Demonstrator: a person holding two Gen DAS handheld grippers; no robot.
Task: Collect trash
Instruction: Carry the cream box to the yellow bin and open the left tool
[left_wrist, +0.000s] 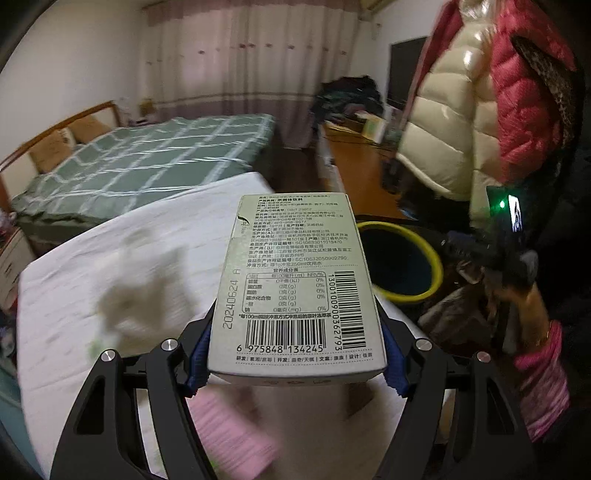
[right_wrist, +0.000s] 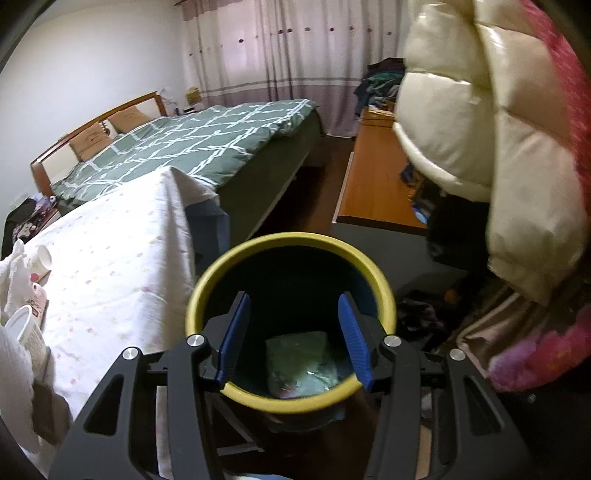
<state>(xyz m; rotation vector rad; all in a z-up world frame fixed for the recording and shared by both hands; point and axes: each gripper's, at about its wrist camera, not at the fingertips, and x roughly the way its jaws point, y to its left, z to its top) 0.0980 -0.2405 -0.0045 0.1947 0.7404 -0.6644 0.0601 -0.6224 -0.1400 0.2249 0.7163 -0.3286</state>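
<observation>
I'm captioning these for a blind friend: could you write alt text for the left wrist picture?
A left hand-held gripper clamps a pale green carton printed with barcodes, held above a table under a white cloth. A yellow-rimmed bin stands just beyond to the right, beside a person's puffy cream and pink jacket; a green-quilted bed fills the background.

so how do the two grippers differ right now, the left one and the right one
The left gripper is clamped on a pale green printed carton; the right gripper has open jaws with nothing between them. The left one is over the white-clothed table, short of the yellow-rimmed dark bin; the right one is directly above that bin. Both have black frames and blue pads.
</observation>
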